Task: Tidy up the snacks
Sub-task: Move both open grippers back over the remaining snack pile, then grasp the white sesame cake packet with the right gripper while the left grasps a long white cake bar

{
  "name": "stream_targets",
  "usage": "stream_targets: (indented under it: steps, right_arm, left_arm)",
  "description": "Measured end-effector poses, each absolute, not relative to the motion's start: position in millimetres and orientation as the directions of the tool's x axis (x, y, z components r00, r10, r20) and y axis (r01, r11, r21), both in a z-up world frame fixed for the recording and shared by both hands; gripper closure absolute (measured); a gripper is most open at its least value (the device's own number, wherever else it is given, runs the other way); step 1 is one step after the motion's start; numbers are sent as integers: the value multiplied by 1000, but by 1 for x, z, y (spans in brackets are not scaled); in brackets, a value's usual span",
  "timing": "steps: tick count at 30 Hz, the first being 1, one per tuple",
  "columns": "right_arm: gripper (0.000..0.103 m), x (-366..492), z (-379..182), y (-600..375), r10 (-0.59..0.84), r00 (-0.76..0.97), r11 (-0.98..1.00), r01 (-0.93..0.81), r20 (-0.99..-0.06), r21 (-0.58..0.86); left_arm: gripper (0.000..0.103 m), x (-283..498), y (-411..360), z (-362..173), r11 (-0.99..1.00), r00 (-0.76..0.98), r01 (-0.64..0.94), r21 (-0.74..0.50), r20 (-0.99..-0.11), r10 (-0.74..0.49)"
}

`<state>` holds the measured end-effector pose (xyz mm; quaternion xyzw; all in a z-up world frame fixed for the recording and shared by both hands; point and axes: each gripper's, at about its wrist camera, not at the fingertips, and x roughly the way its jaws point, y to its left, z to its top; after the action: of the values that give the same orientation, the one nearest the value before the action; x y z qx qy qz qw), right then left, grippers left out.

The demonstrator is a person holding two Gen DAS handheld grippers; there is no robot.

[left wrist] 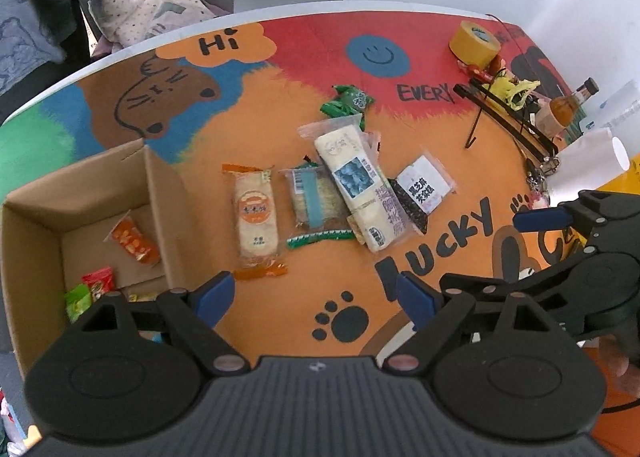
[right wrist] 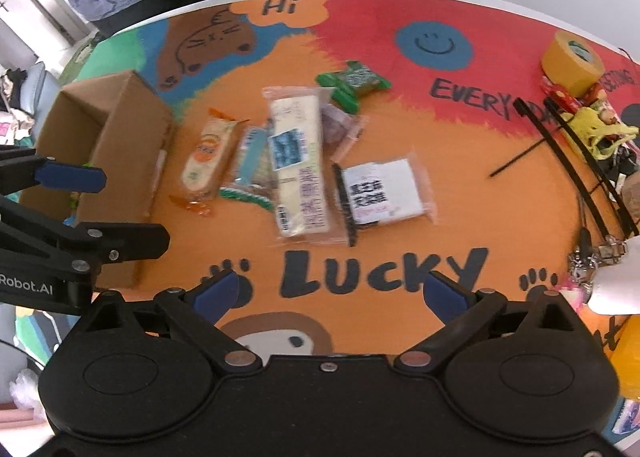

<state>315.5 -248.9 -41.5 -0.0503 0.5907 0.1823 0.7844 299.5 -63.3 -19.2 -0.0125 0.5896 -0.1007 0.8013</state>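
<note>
Hovering above a brightly painted table point(left wrist: 280, 105), two hand-held grippers point steeply down, both spread wide with nothing between their blue pads.

The landmark is an open cardboard box point(left wrist: 40, 225) at the table's left side. Inside it lie an orange packet point(left wrist: 134, 243), a red packet point(left wrist: 100, 281) and a green packet point(left wrist: 77, 300).

Just right of the box, on the bare table, lies a long rice cracker pack with orange ends point(left wrist: 256, 217). Right of that sits a clear pack with a teal stripe point(left wrist: 312, 203), its right edge tucked under a long white bar with a blue picture label point(left wrist: 356, 181). Beyond the bar, farther from the box, is a green wrapped snack point(left wrist: 350, 99). Farther right again lies a black-and-white packet point(left wrist: 424, 191), just beside the white bar.

Well away from the box, at the table's far right, stand a roll of yellow tape point(left wrist: 474, 43) and a small bottle point(left wrist: 568, 107).

The left gripper point(left wrist: 312, 299) hangs nearest the box, released. The right gripper point(right wrist: 332, 297) is farther right, over the painted word "LUCKY", also released.
</note>
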Motion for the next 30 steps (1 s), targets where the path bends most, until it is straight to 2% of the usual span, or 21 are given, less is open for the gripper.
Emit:
stream_targets:
  steps: [8,11,12,14,16,19,30]
  right_arm:
    - [4,334,-51,-268,218,251,941,-311,-943,135]
    - [18,339,-57,-272,224,239,942,-303,-945,146]
    - [20,341,-60,-273,227,237,942,-300,-945,152]
    - [29,344,-64,-274,232,234,940,-303,-944,156]
    - [31,350,-71,-275,234,223,941,-296,-946,163]
    - [31,358,-79,-274,231,214,941,-298,-949,161]
    - [31,384,-97,-265,227,206,934,-322,-952,153]
  left_arm:
    - [19,323,-74,-38,982,275,124,-143,-946,-173]
    - [19,329,-78,-46,982,270,116,-148,-947,-174]
    - [20,331,-80,-48,982,273,118,-149,-946,-177]
    - [27,336,-84,-53,981,269,114,-155,-946,-181]
    - [34,342,-86,-59,981,258,103,-162,-949,-184]
    - [39,351,-90,-68,981,236,97,-168,-954,-187]
    - [41,376,-99,-83,985,224,72,-156,-960,-169]
